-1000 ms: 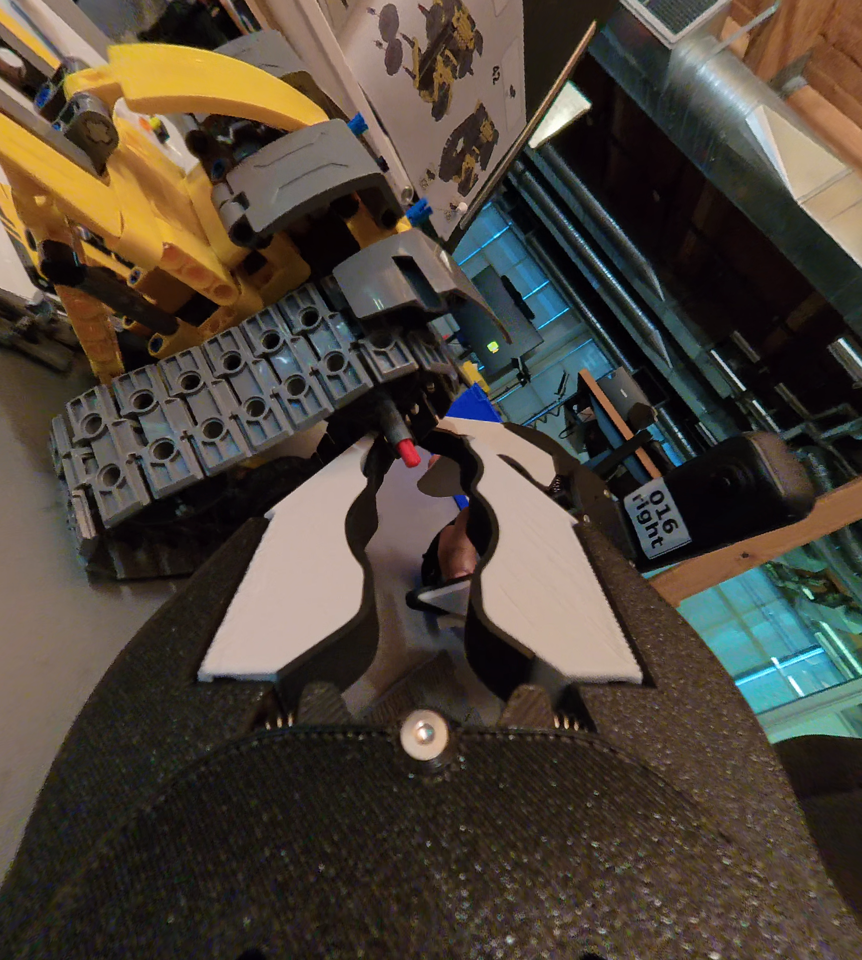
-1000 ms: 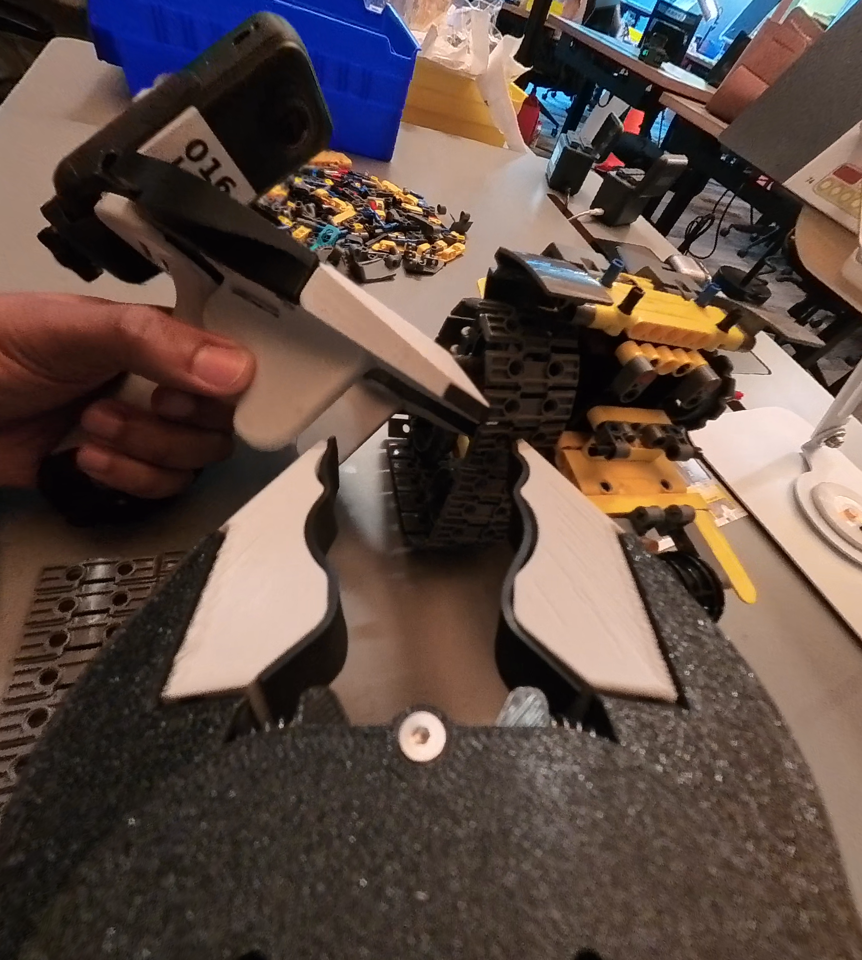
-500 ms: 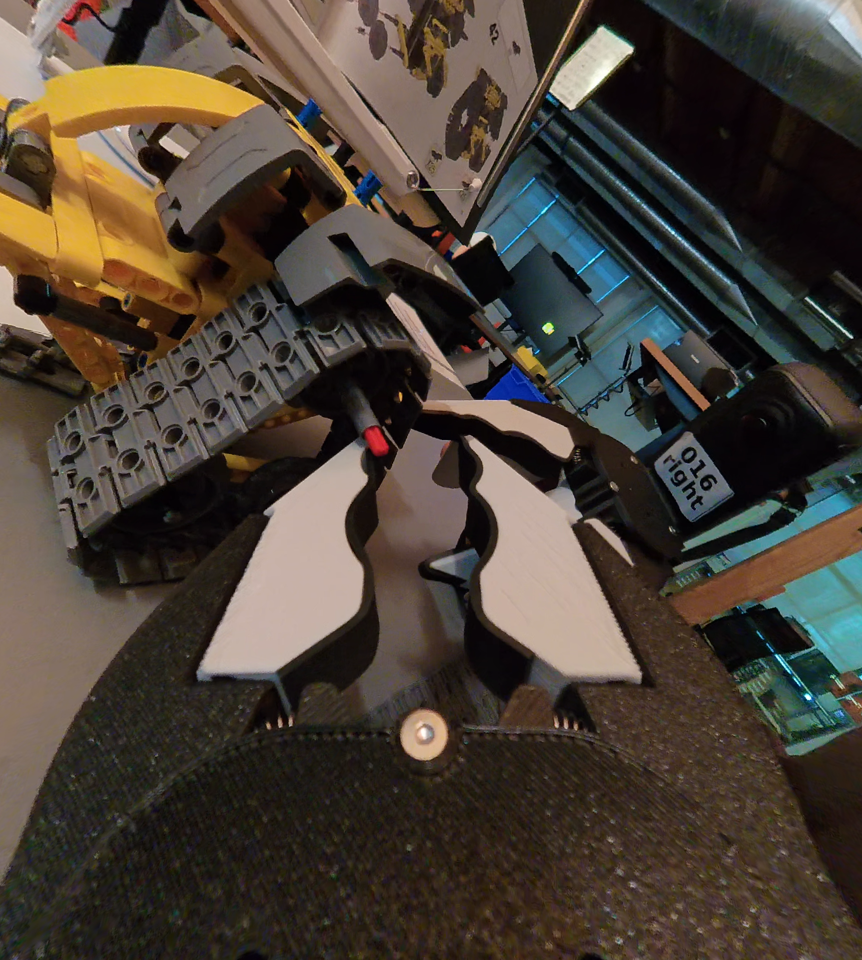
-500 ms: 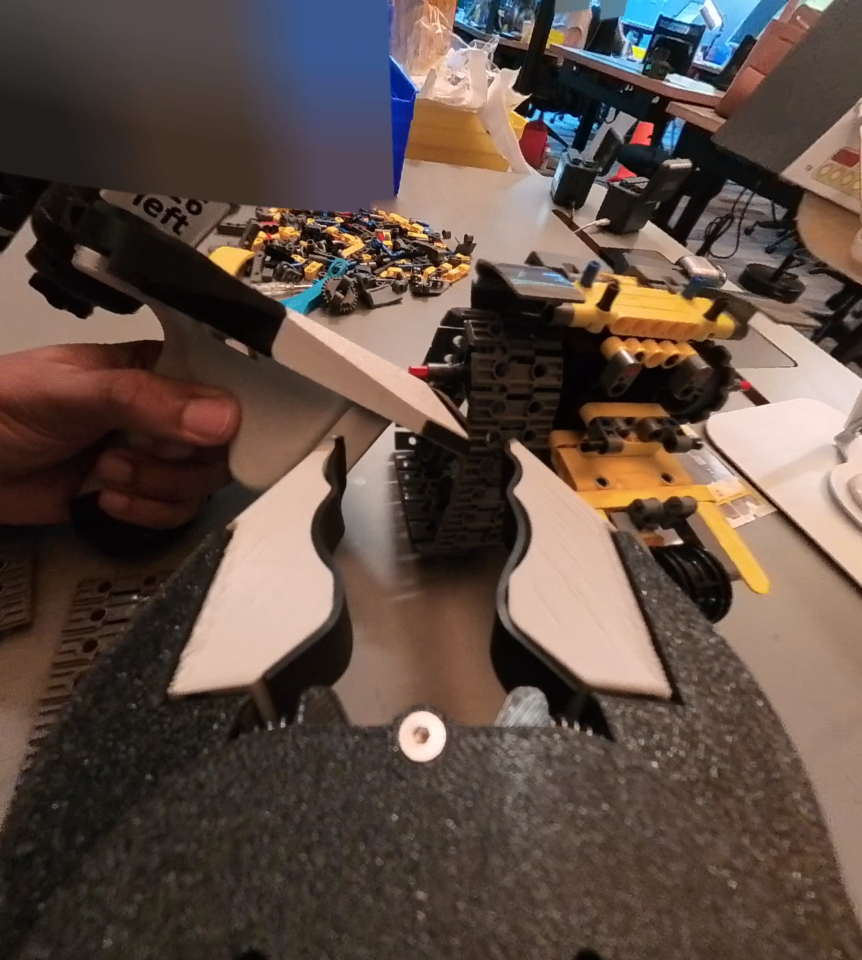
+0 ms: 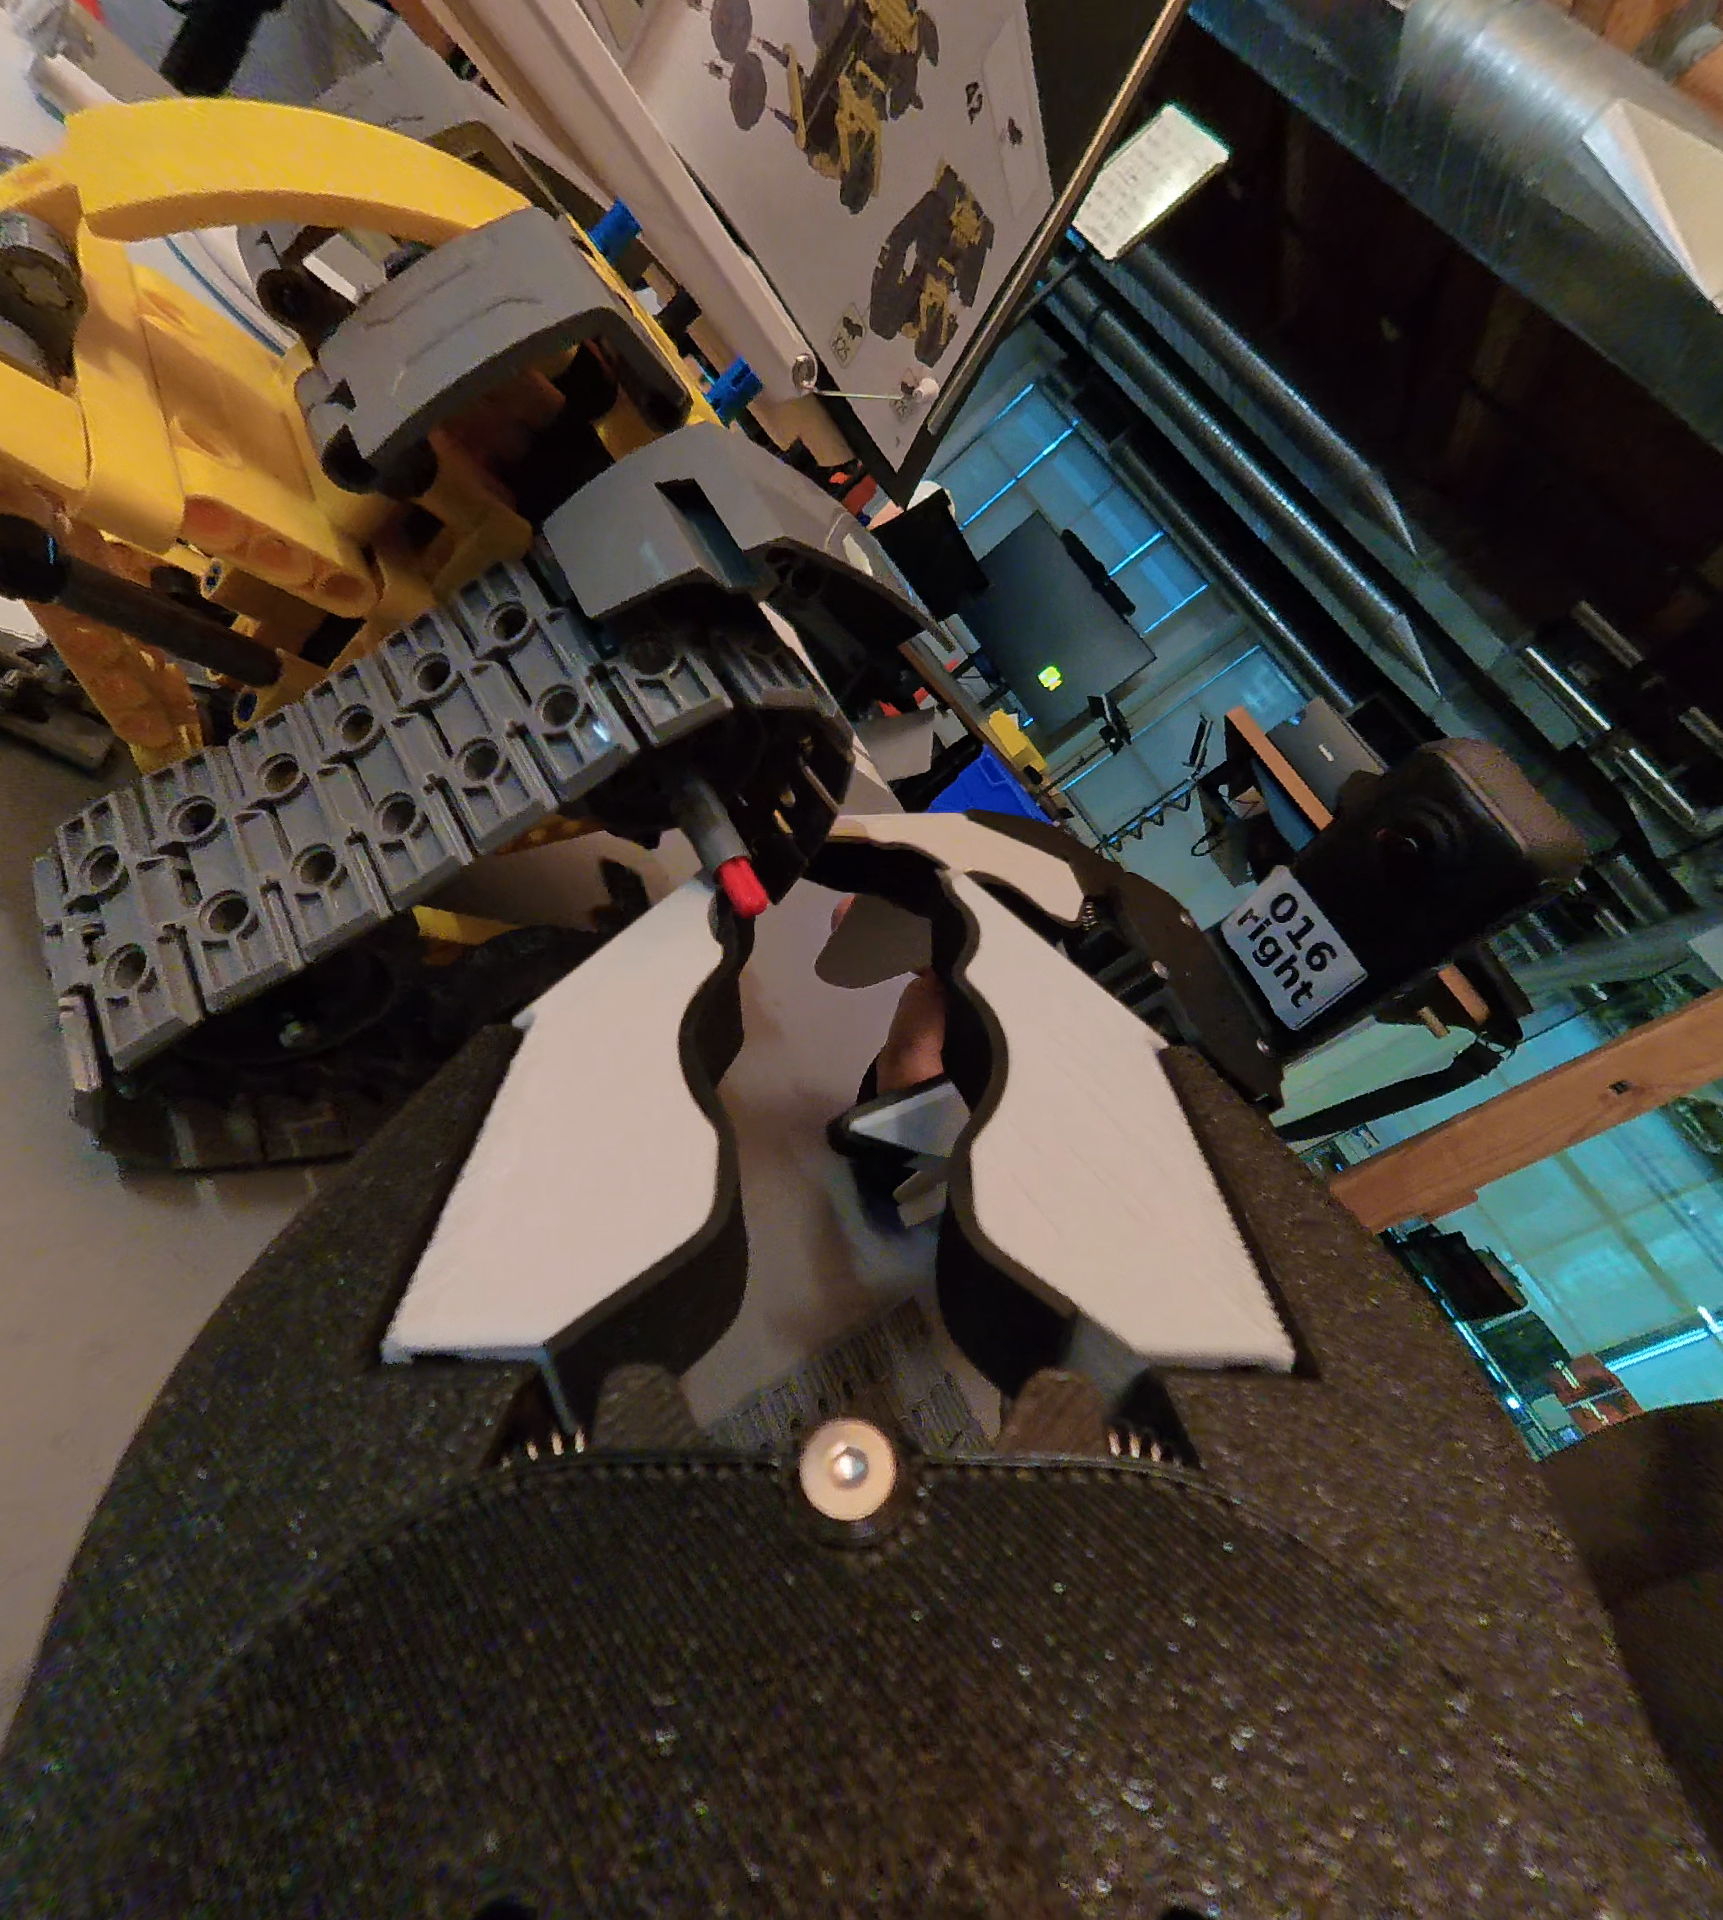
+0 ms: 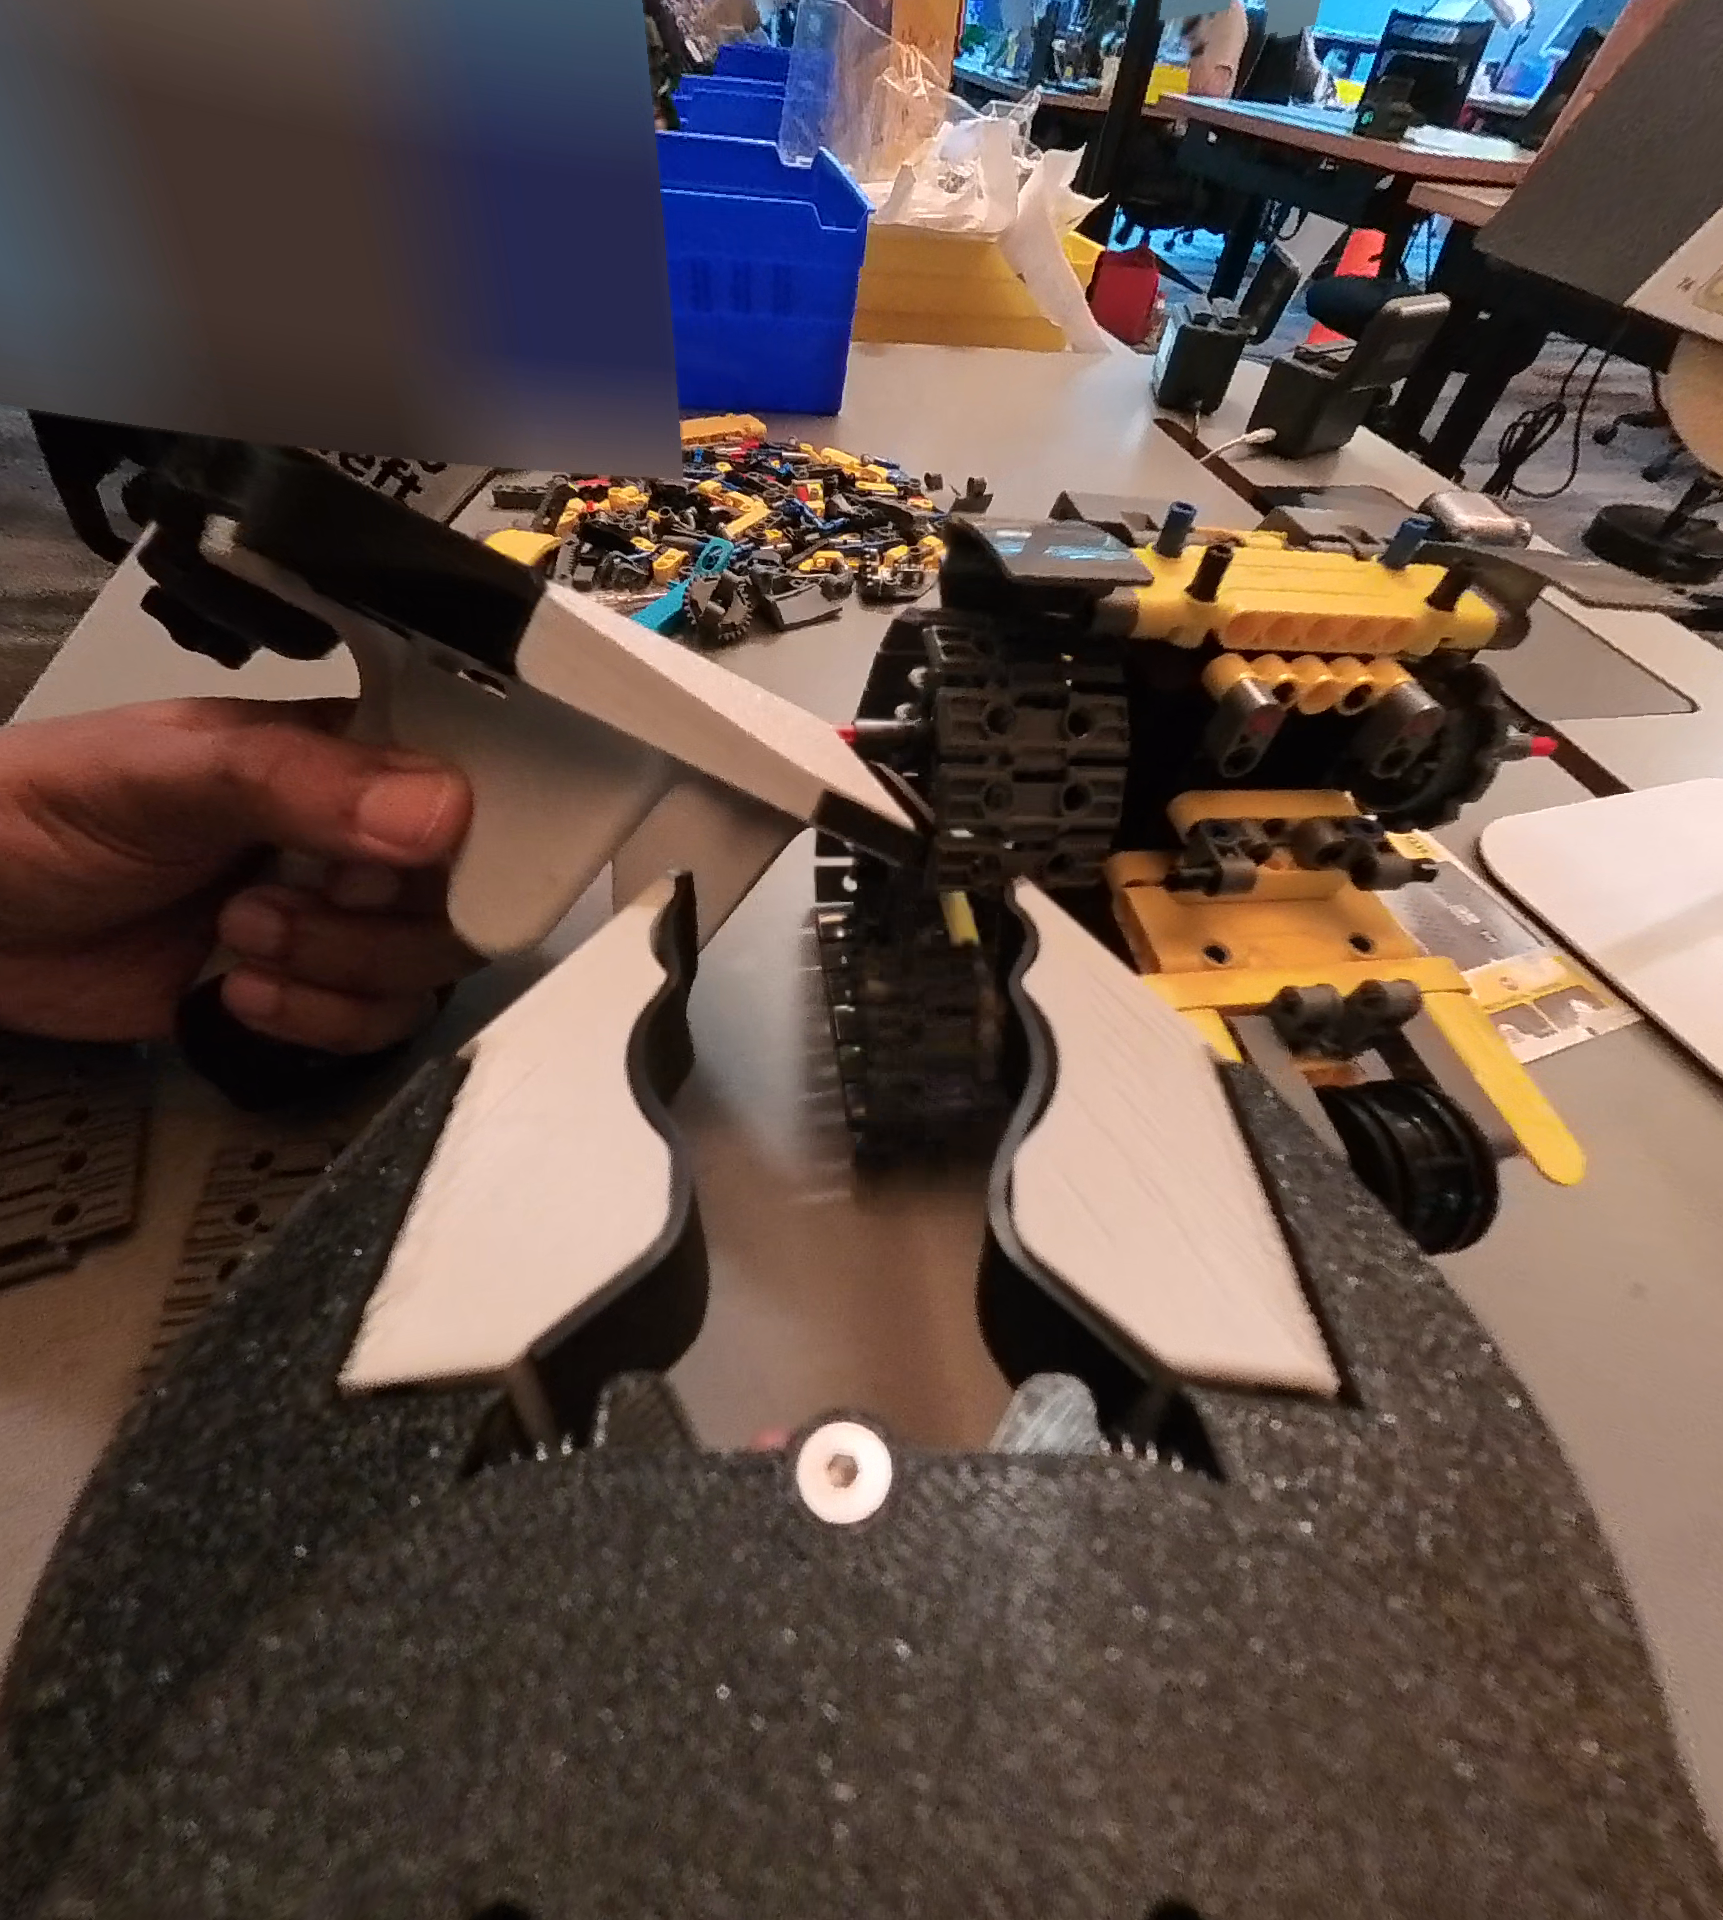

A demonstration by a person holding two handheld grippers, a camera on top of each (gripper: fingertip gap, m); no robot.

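Yellow and grey bricks make up a tracked model vehicle (image 6: pixel 1252 623) standing near the middle of the worktop (image 6: pixel 1563 1455), with one end of its grey link track (image 5: pixel 337 790) turned toward both tools. The left gripper (image 5: pixel 831 904) comes in low from the worktop's left side, held by a hand (image 6: pixel 161 862) wrapped round its grip. Its jaws stand apart with nothing between them, and one fingertip sits right at the red-tipped axle (image 5: pixel 741 891) that pokes out of the track's end wheel. That shallow, upward-slanting angle looks chosen to get at the axle from the side. Whether the tip actually touches the axle I cannot tell.

The right gripper (image 6: pixel 846 894) faces the same track end from the near edge. Its claw is spread wide and empty, and the track's lower run lies just beyond the fingertips, roughly in line with the gap.

A loose heap of small pieces (image 6: pixel 732 540) lies toward the far left of the worktop, with a blue bin (image 6: pixel 753 270) behind it. Spare track strips (image 6: pixel 15 1184) lie flat at the left edge, likely kept within easy reach. A black wheel (image 6: pixel 1418 1164) sits just beside the model's near right side, and a printed sheet of build pictures (image 5: pixel 836 156) stands propped behind the model
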